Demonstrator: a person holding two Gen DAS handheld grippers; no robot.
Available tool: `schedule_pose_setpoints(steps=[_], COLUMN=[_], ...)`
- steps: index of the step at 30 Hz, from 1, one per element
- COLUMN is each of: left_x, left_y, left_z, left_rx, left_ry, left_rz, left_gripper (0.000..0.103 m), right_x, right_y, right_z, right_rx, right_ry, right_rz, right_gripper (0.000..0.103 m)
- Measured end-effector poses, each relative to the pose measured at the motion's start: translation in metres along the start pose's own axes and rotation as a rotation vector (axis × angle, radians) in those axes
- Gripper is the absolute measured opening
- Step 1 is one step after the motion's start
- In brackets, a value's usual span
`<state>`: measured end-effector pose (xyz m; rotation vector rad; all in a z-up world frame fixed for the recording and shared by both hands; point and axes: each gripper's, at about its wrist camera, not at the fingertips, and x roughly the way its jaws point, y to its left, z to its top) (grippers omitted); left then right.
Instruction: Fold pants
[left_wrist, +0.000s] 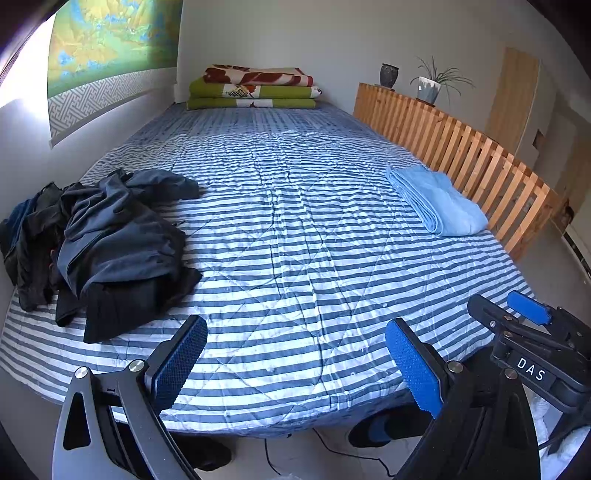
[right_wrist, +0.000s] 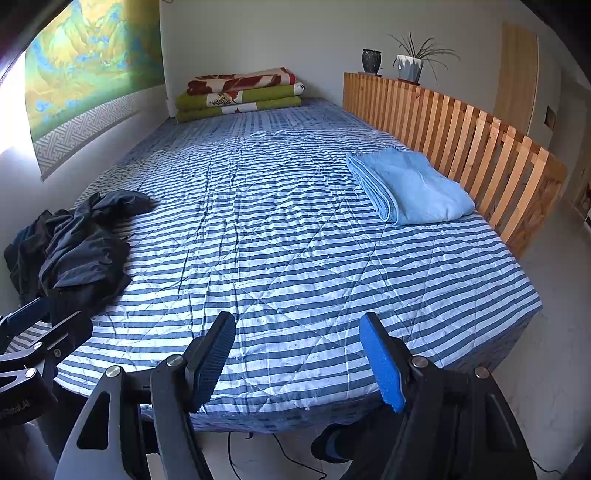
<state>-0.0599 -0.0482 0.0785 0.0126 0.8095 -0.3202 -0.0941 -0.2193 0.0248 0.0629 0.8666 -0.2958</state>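
A crumpled heap of dark pants (left_wrist: 110, 240) (right_wrist: 74, 251) lies on the left side of the striped bed (left_wrist: 295, 240) (right_wrist: 295, 258), against the wall. My left gripper (left_wrist: 295, 354) hovers over the bed's near edge, open, nothing between its blue pads; the heap is ahead and to its left. My right gripper (right_wrist: 299, 350) hangs beside it to the right, also open and empty, and shows at the right edge of the left wrist view (left_wrist: 517, 314). A folded light blue garment (left_wrist: 439, 201) (right_wrist: 410, 188) rests on the right side of the bed.
A wooden slatted rail (left_wrist: 461, 155) (right_wrist: 461, 136) runs along the bed's right side, with a vase and a potted plant (right_wrist: 410, 66) on it. Folded blankets (left_wrist: 255, 88) (right_wrist: 240, 92) are stacked at the far end. A person's foot in a dark sock (right_wrist: 332, 443) and cables lie on the floor below.
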Motion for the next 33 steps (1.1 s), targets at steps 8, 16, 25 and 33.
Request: schedule_pose_setpoints(steps=[8, 16, 25, 33], left_x=[0.0013, 0.0031, 0.0049, 0.0082], left_y=[0.0027, 0.0035, 0.0007, -0.001], left_z=[0.0004, 0.0006, -0.0005, -0.0005], left_rx=[-0.003, -0.004, -0.003, 0.007], left_ry=[0.001, 0.003, 0.004, -0.003], left_rz=[-0.003, -0.003, -0.001, 0.009], left_gripper=[0.099, 0.099, 0.099, 0.099], right_x=[0.0026, 0.0041, 0.0066, 0.0098], right_y=[0.0018, 0.0022, 0.0016, 0.0019], right_z=[-0.0003, -0.0009, -0.0014, -0.0017], right_rx=[-0.002, -0.002, 0.003, 0.003], right_ry=[0.008, 0.014, 0.019, 0.023], right_rz=[0.001, 0.003, 0.004, 0.007], right_gripper=[0.066, 0.066, 0.066, 0.066])
